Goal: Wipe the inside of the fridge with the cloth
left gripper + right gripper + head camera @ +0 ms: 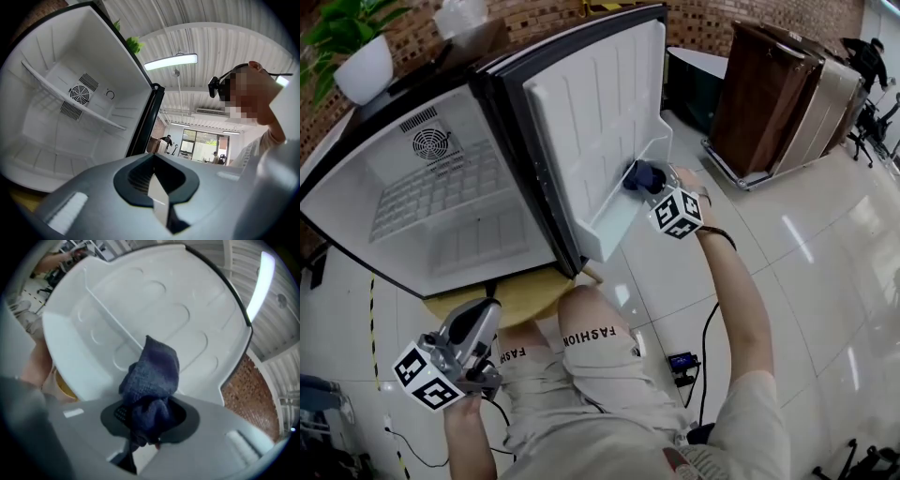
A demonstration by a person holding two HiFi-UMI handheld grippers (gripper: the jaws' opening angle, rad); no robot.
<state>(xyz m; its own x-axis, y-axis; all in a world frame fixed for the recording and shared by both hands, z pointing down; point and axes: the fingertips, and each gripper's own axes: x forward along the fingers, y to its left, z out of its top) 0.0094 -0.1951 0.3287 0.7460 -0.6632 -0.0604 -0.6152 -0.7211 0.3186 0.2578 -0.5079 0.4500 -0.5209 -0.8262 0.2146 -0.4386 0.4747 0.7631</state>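
Head view: the shorts point(581, 370) read "FASHION" on the knee at centre, while the print to its left is only partly legible. Right of centre, the right claw point(651, 185) holds the dark blue cloth point(641, 174) at the bottom shelf point(614, 216) of the open fridge door point(600, 103); the cloth hides its tips. The left claw point(490, 307) sits at lower left.

Left gripper view: the left claw point(157, 190) is closed on nothing and faces the fridge interior point(56, 126).

Right gripper view: the right claw point(145, 427) clamps the bunched cloth point(152, 376) in front of the fridge door point(140, 305). Whether cloth and door touch is unclear.

Before you: potted plant point(364, 66) against brick wall point(544, 17); wooden cabinet point(764, 94) at right; black cable point(705, 342) crossing tiled floor point(825, 281).
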